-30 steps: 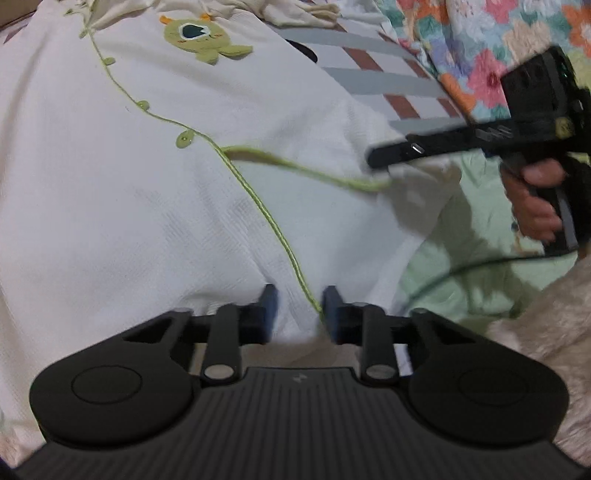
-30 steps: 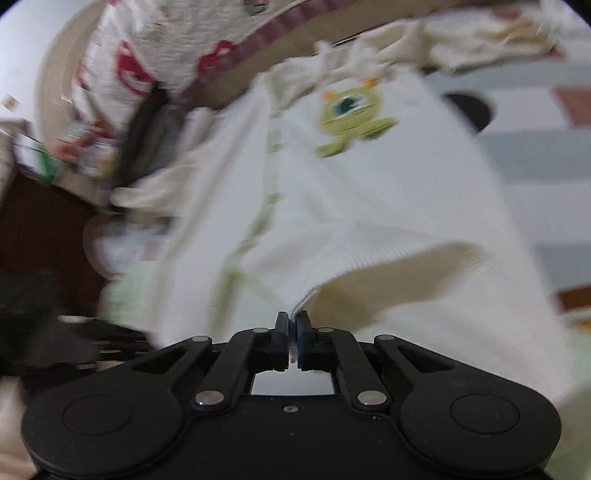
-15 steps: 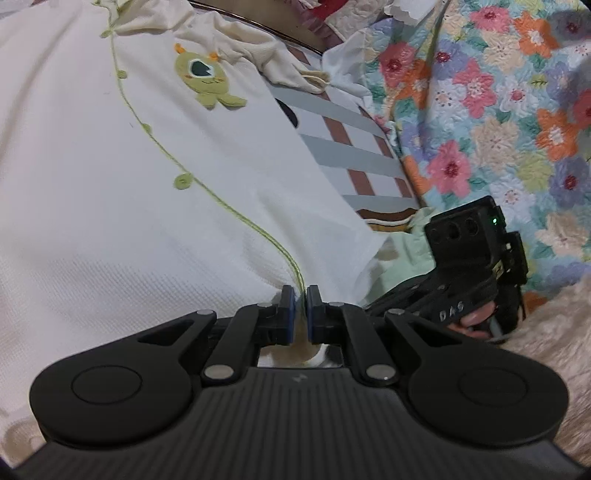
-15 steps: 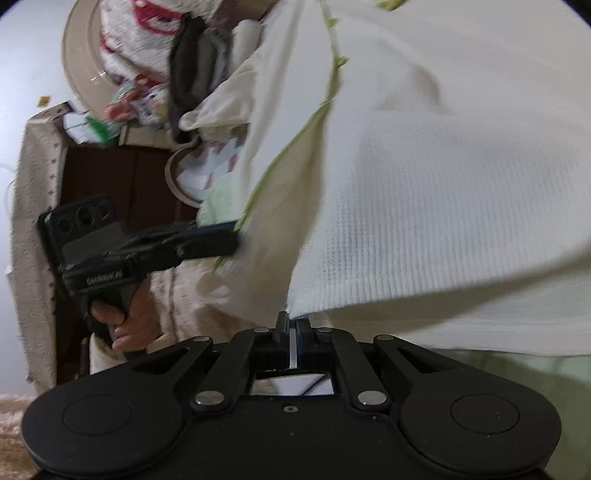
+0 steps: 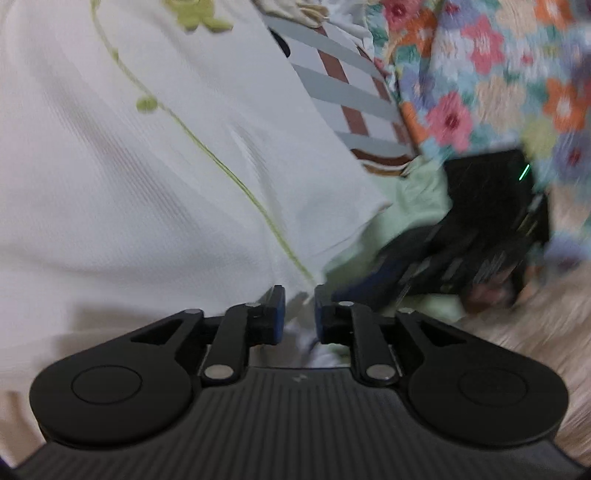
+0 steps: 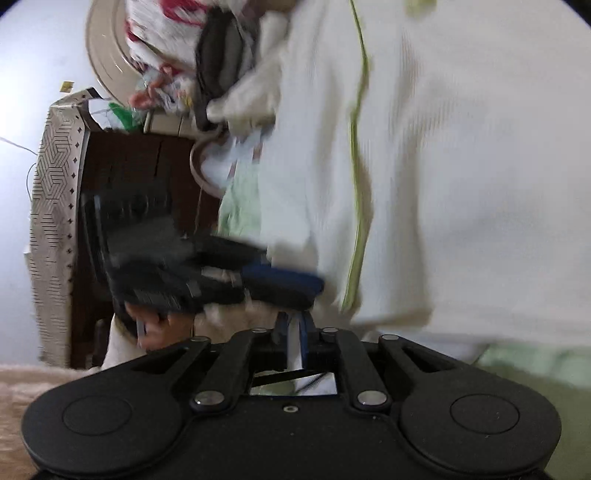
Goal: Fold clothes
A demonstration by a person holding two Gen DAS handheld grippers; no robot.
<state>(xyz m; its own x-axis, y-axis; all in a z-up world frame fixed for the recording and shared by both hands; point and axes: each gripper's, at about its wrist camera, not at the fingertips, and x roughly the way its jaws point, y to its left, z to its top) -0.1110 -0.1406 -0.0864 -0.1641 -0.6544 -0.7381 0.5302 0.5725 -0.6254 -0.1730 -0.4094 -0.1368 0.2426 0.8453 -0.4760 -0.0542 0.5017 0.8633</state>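
With both grippers at the near hem of the cream ribbed baby garment (image 5: 155, 192), we read its long axis as running away from us toward the green monster patch (image 5: 192, 14). Left gripper (image 5: 299, 314): jaws have just been opening, now slightly spread, hem corner at the gap, not pinched. Right gripper (image 6: 293, 332): jaws also just opened a little, white fabric edge between the pads, grip unclear. Soft knit with lime stitched trim (image 5: 236, 177) lies flat on pale green bedding (image 5: 406, 206).

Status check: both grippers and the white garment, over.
Left gripper and right gripper jaws just opening, cloth edge between each. White garment spread flat, hem nearest the grippers. Nothing blocking.
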